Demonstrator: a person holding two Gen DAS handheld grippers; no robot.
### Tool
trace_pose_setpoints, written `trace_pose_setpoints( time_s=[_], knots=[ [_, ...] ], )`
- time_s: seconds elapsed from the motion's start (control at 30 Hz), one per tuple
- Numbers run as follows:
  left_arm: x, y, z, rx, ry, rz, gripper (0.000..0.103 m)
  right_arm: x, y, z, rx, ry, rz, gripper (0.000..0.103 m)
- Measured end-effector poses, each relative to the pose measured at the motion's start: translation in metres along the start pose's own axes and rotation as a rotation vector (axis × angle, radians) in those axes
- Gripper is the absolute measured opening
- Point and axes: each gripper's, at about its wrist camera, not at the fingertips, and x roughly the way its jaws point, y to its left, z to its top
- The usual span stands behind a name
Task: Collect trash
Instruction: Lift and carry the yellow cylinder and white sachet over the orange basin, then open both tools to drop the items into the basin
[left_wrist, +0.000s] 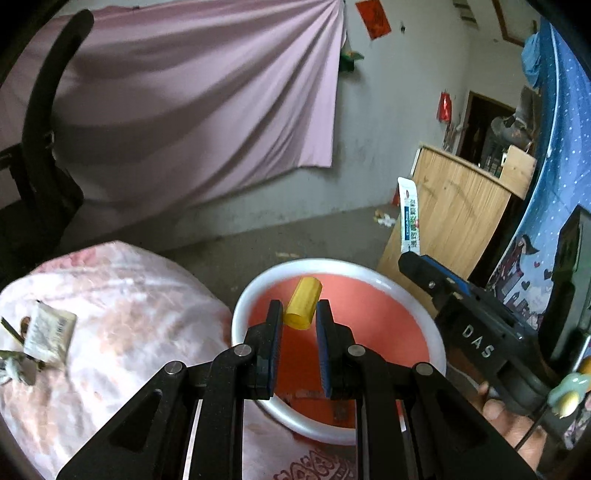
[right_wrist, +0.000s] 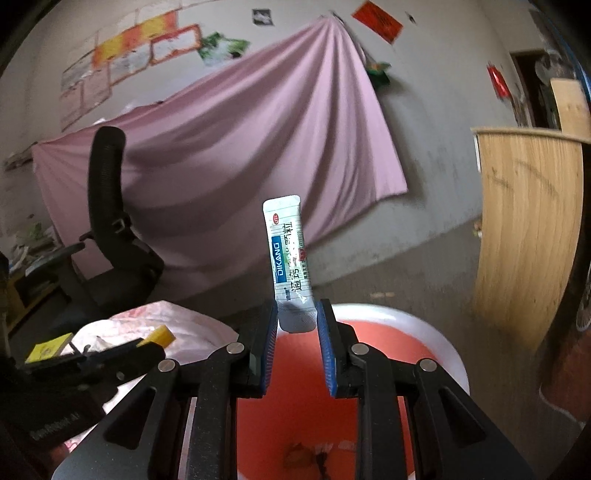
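Note:
My left gripper (left_wrist: 298, 314) is shut on a small yellow tube (left_wrist: 303, 303), held over the red basin with a white rim (left_wrist: 255, 291). In the right wrist view, my right gripper (right_wrist: 297, 314) is shut on the lower end of a white sachet with a blue label (right_wrist: 290, 254), which stands upright above the same basin (right_wrist: 436, 332). That right gripper with its sachet (left_wrist: 408, 218) also shows at the right of the left wrist view, and the left gripper with the yellow tube (right_wrist: 160, 336) shows low at the left of the right wrist view. Some scraps (right_wrist: 310, 458) lie in the basin.
A pink floral quilt (left_wrist: 122, 314) lies left of the basin with a crumpled packet (left_wrist: 50, 332) and other bits on it. A black office chair (right_wrist: 110, 236) stands at the left, a wooden board (right_wrist: 528, 236) at the right. A pink sheet (left_wrist: 184, 103) hangs on the wall.

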Motion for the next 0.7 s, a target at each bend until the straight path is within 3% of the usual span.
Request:
trace_pose_setpoints(
  time_s=[0.33, 0.5, 0.63, 0.7],
  knots=[
    [0.017, -0.002, -0.001, -0.013, 0.068, -0.002, 0.016, 0.011, -0.006, -0.002, 0.002, 0.086, -0.028, 0.022],
    [0.012, 0.006, -0.003, -0.059, 0.055, 0.006, 0.029, 0.013, -0.007, -0.002, 0.003, 0.096, -0.036, 0.022],
    [0.004, 0.017, -0.002, -0.099, 0.037, 0.023, 0.031, 0.014, -0.005, -0.002, -0.005, 0.093, -0.039, 0.024],
    [-0.001, 0.022, -0.001, -0.119, 0.021, 0.036, 0.036, 0.012, -0.003, -0.001, -0.008, 0.087, -0.040, 0.032]
  ],
)
